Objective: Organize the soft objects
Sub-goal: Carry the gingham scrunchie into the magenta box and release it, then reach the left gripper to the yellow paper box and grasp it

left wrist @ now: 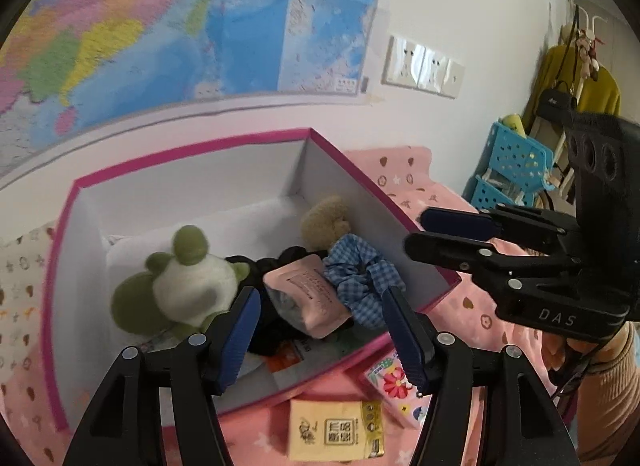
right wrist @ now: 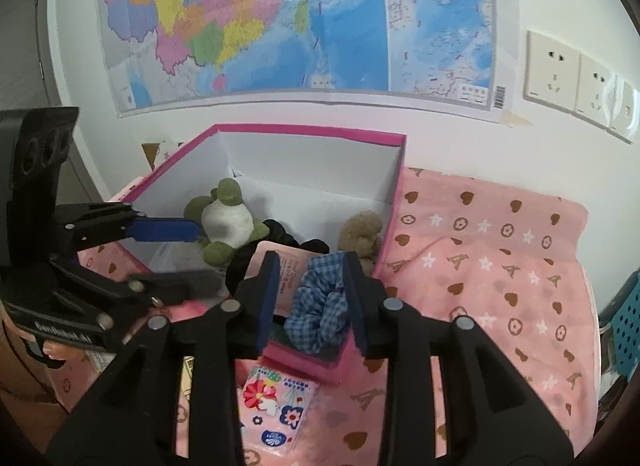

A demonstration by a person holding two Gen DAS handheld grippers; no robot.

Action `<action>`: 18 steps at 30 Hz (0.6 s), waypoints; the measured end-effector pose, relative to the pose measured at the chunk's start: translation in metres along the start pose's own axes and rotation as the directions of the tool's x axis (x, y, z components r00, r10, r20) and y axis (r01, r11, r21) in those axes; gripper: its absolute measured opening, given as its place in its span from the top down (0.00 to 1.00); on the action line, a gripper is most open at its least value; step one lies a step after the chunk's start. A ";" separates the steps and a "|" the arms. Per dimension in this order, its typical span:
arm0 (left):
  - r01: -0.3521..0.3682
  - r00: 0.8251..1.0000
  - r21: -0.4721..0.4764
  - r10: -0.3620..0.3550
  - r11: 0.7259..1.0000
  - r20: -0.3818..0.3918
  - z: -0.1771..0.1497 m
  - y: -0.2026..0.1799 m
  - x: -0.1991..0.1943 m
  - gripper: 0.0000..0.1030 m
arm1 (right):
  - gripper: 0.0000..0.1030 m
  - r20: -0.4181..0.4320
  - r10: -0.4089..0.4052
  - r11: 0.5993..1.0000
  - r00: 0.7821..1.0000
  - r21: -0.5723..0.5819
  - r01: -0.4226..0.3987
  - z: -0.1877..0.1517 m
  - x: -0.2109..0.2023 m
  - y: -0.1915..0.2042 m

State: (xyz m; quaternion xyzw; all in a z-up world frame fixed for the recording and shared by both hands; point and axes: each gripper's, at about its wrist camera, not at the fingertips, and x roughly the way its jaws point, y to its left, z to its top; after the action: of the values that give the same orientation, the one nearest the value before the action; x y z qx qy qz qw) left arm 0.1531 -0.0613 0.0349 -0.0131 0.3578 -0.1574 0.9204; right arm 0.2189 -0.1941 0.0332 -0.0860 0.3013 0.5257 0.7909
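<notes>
A white box with a pink rim (left wrist: 192, 149) (right wrist: 312, 129) stands on a pink blanket. Inside lie a green-and-white frog plush (left wrist: 188, 286) (right wrist: 226, 221), a beige teddy (left wrist: 326, 221) (right wrist: 360, 236), a black cloth (left wrist: 272, 330), a pink pouch (left wrist: 308, 294) and a blue gingham scrunchie (left wrist: 360, 286) (right wrist: 320, 306). My left gripper (left wrist: 320, 292) (right wrist: 206, 256) is open over the box's near side, and the pouch shows between its fingers without being pinched. My right gripper (right wrist: 311, 258) (left wrist: 418, 231) is open at the box's right corner. The scrunchie rests in the box between its fingers.
A flowered tissue pack (left wrist: 396, 386) (right wrist: 276, 406) and a yellow packet (left wrist: 336, 430) lie on the blanket (right wrist: 500, 266) in front of the box. A blue perforated rack (left wrist: 512, 169) and hung clothes stand at the right. The wall with a map and sockets is right behind the box.
</notes>
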 end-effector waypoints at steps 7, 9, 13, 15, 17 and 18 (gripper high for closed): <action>0.036 0.997 -0.014 -0.035 0.999 0.068 -0.021 0.011 -0.042 0.37 | 0.63 0.027 0.151 0.987 0.988 0.044 -0.152 -0.027 -0.030 0.011; 0.042 0.996 -0.013 -0.041 0.999 0.074 -0.026 0.013 -0.049 0.37 | 0.63 0.017 0.207 0.976 0.978 0.061 -0.207 -0.039 -0.034 0.016; 0.067 0.996 -0.002 -0.067 0.998 0.067 -0.051 0.016 -0.061 0.37 | 0.63 -0.039 0.269 0.960 0.962 0.085 -0.265 -0.071 -0.032 0.030; 0.078 0.996 -0.007 -0.078 0.997 0.049 -0.061 0.016 -0.059 0.37 | 0.63 -0.063 0.285 0.955 0.956 0.102 -0.278 -0.083 -0.028 0.035; 0.078 0.997 -0.019 -0.078 0.997 0.008 -0.074 0.017 -0.050 0.37 | 0.63 -0.087 0.306 0.948 0.948 0.125 -0.294 -0.094 -0.021 0.040; 0.075 0.997 -0.029 -0.076 0.997 -0.014 -0.080 0.018 -0.044 0.37 | 0.63 -0.096 0.323 0.941 0.942 0.141 -0.308 -0.099 -0.018 0.042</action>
State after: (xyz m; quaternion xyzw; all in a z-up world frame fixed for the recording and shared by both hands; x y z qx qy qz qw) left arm 0.0751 -0.0237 0.0016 -0.0385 0.3662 -0.1869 0.9108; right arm 0.1385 -0.2342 -0.0286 -0.0181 0.3892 0.6201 0.6809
